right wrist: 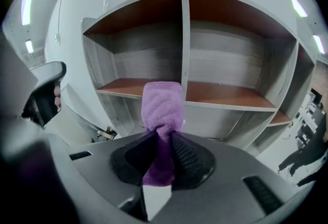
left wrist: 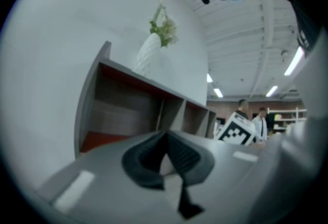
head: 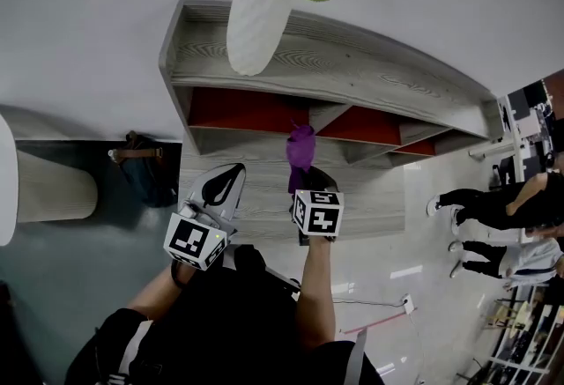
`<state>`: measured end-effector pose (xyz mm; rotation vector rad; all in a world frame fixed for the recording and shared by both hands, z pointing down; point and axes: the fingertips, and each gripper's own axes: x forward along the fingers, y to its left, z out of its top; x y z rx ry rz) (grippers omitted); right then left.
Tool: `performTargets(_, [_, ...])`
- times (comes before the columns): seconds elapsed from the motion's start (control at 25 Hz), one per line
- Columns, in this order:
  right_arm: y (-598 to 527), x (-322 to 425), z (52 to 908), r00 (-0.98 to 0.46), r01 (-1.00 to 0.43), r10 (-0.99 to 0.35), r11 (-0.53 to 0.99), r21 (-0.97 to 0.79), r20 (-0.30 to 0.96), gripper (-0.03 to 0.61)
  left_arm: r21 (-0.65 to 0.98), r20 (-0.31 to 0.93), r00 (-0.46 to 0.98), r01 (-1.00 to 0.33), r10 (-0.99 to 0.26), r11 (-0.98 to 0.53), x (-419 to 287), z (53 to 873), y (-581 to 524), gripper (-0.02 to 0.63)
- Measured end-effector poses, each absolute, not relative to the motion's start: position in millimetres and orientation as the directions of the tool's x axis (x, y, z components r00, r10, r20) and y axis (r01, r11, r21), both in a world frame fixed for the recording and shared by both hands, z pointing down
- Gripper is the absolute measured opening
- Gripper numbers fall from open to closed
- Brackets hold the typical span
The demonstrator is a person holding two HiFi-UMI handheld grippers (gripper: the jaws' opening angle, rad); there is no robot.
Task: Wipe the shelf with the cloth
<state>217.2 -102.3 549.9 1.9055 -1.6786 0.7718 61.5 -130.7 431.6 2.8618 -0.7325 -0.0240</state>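
Ahead, a fuzzy purple cloth [right wrist: 161, 110] stood pinched tight in the right gripper [right wrist: 163, 154] before the wood-grain shelf [right wrist: 230, 95]; the left gripper [left wrist: 171, 159] was closed, empty.

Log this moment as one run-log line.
right hand-held gripper: shut on purple cloth | left hand-held gripper: shut, empty | purple cloth upright facing shelf, not touching

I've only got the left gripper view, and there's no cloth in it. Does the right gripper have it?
Observer: Yes, the right gripper is shut on the purple cloth.
Operator: Where is it pointing?
Observer: At the shelf's middle divider, with the cloth upright in front of it. I cannot tell whether they touch.
Operator: Anything on the floor nearby?
Observer: A dark bag by the shelf's left end.
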Motion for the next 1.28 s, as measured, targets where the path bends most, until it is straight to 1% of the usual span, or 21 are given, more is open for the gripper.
performTargets(0.32, [-77,200,548,0.056,-0.990,-0.737,-0.128,-0.057,0.674,0.071,0.173,0.052,0.876,-0.480,-0.479,-0.860,59,437,-132,0.003])
performTargets(0.64, [-63,185,516,0.046,-0.987,-0.820,-0.127,-0.102,0.570,0.071,0.161,0.073,0.866,-0.501,-0.495,-0.851,50,437,-139,0.003])
performTargets(0.8, [-60,181,487,0.061,-0.987,-0.879,-0.122,-0.101,0.474,0.071,0.148,0.064,0.859,-0.512,-0.508,-0.846,45,428,-142,0.003])
performTargets(0.96, [-61,174,459,0.075,-0.994,-0.939,-0.097,-0.050,0.336,0.071,0.127,0.037,0.855,-0.517,-0.517,-0.846,45,417,-140,0.003])
performTargets(1.28, [-55,149,424,0.057,-0.998,-0.990,-0.061,-0.028,0.128,0.071,0.135,0.024,0.854,-0.517,-0.519,-0.845,49,416,-132,0.003])
